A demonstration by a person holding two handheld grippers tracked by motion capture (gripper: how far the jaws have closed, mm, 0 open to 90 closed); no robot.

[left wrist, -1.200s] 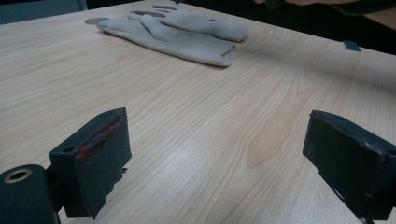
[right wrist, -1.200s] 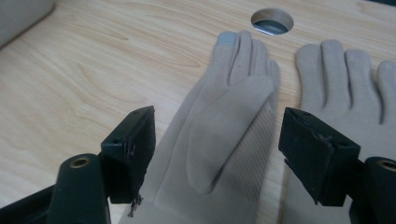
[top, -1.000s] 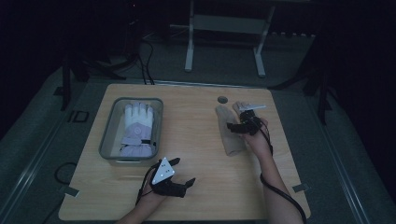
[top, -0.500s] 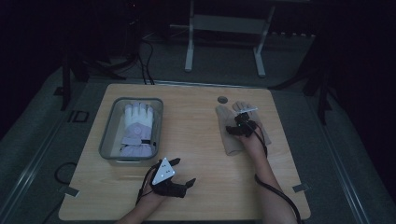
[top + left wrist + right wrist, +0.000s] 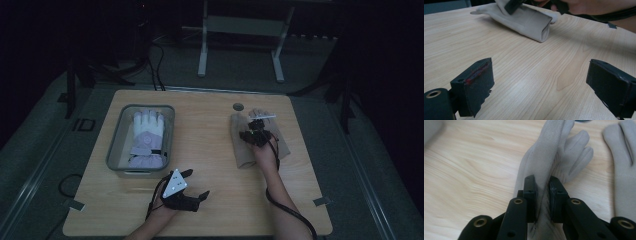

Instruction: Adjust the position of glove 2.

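Two beige gloves lie at the table's right side. My right gripper rests on the left beige glove and is shut on a pinched-up fold of it. The second beige glove lies flat just to the right of it. My left gripper sits near the front edge with its jaws wide open and nothing between them. From the left gripper view the held glove's open cuff faces me across bare wood.
A clear bin at the left holds a white and lavender glove. A small round dark disc sits in the table beyond the beige gloves. Cables trail from both grippers over the front edge.
My right gripper has shifted slightly left and toward the person while staying on the beige glove. The left gripper has not moved.
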